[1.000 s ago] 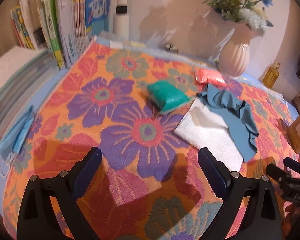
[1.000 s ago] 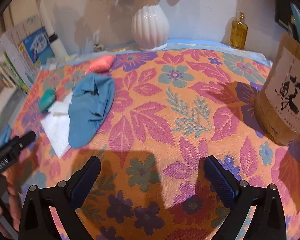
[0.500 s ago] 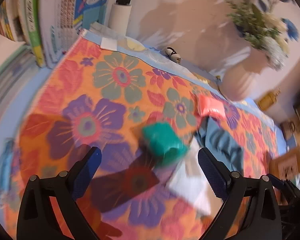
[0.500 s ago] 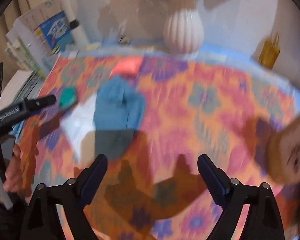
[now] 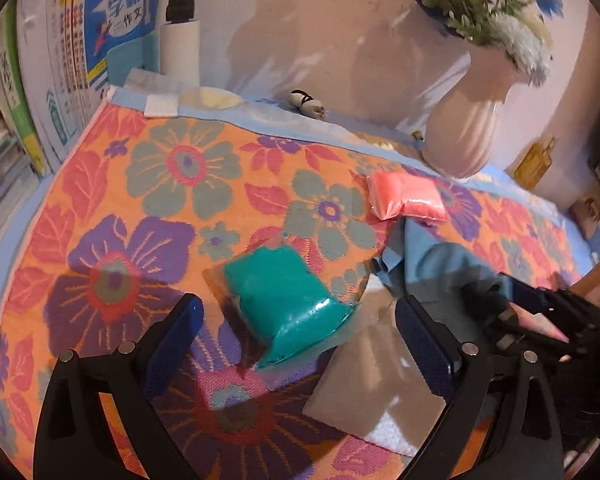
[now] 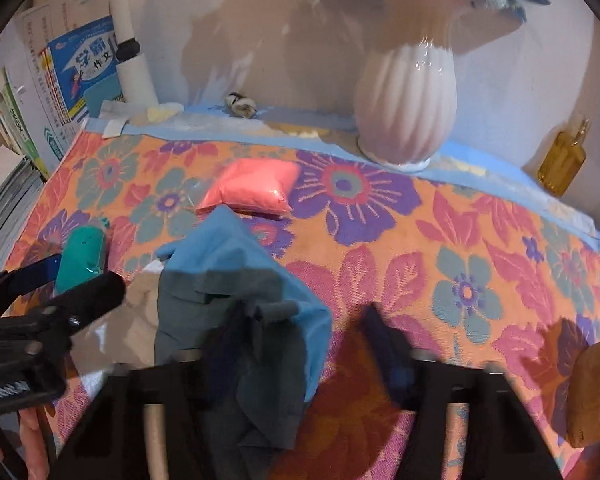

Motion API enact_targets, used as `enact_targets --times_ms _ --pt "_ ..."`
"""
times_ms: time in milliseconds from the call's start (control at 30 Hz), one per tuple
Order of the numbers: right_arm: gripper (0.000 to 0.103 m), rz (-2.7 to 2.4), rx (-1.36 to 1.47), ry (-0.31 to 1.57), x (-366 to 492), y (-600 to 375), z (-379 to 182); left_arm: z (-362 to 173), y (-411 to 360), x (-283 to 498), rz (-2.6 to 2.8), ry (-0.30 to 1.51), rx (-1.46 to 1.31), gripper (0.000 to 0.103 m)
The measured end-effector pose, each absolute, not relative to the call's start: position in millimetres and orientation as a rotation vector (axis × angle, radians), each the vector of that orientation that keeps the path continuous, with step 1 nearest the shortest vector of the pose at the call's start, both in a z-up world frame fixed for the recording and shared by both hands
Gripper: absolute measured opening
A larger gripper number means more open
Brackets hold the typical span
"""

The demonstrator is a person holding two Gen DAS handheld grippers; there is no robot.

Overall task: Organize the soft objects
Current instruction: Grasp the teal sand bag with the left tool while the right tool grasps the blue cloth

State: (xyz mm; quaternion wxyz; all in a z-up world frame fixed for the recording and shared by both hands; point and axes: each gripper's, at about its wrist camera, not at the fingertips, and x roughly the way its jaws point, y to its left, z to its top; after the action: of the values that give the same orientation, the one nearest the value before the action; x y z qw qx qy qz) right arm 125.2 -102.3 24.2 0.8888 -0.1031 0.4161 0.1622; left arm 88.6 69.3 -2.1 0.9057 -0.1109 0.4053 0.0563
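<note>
Left wrist view: left hand-held gripper [image 5: 296, 332] spread wide, nothing pressed between the pads. A teal bag [image 5: 288, 300] lies on the floral cloth [image 5: 172, 184] of the table, its near end reaching in between the two fingers without touching either. Just right of it a white towel [image 5: 364, 384], with a blue cloth [image 5: 428, 268] heaped on the towel's far part. A pink bag [image 5: 406, 198] sits beyond the blue cloth, near the ribbed vase [image 5: 466, 128] at the wall. Books [image 5: 100, 40] stand along the left edge. The right hand-held gripper [image 5: 540, 320] enters from the right edge over the blue cloth.

Right wrist view: right hand-held gripper [image 6: 300, 344] with jaws closing, fingers motion-blurred. The blue cloth [image 6: 236, 280] lies bunched between them, close against the left finger; whether the pads already press it is hard to tell, probably not, since a gap shows at the right finger. Pink bag [image 6: 256, 190] behind the cloth, apart from the vase [image 6: 406, 108]. Teal bag [image 6: 82, 256] at far left, partly behind the left hand-held gripper [image 6: 52, 288]. An amber bottle [image 6: 562, 160] stands at the wall, right.
</note>
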Motion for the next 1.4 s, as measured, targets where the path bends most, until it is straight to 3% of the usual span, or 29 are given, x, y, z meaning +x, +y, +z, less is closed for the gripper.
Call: enact_targets --times_ms 33,100,167,433,733,867,900,933,1100,1400 --pt "0.013 0.322 -0.205 0.854 124 -106 25 -3 69 89 0.124 0.844 -0.219 0.086" --pt "0.009 0.309 -0.189 0.821 121 -111 29 -4 67 89 0.184 0.842 -0.194 0.068" --pt "0.009 0.317 -0.181 0.788 119 -115 33 -3 68 86 0.203 0.829 -0.198 0.043" --pt "0.009 0.148 -0.087 0.451 63 -155 85 13 79 60 0.109 0.675 -0.284 0.04" --pt "0.01 0.153 -0.005 0.578 19 -209 70 19 74 55 0.049 0.656 -0.287 0.04" --pt "0.026 0.264 -0.063 0.753 31 -214 51 20 73 54 0.042 0.65 -0.284 0.04" --pt "0.039 0.275 -0.025 0.776 32 -221 46 20 73 54 0.039 0.65 -0.284 0.04" --pt "0.058 0.276 -0.003 0.783 30 -227 43 20 72 53 0.036 0.649 -0.281 0.04" --pt "0.089 0.287 0.063 0.785 29 -242 46 20 67 53 0.025 0.649 -0.257 0.04" --pt "0.09 0.256 0.059 0.932 82 -226 31 18 70 56 0.022 0.665 -0.265 0.041"
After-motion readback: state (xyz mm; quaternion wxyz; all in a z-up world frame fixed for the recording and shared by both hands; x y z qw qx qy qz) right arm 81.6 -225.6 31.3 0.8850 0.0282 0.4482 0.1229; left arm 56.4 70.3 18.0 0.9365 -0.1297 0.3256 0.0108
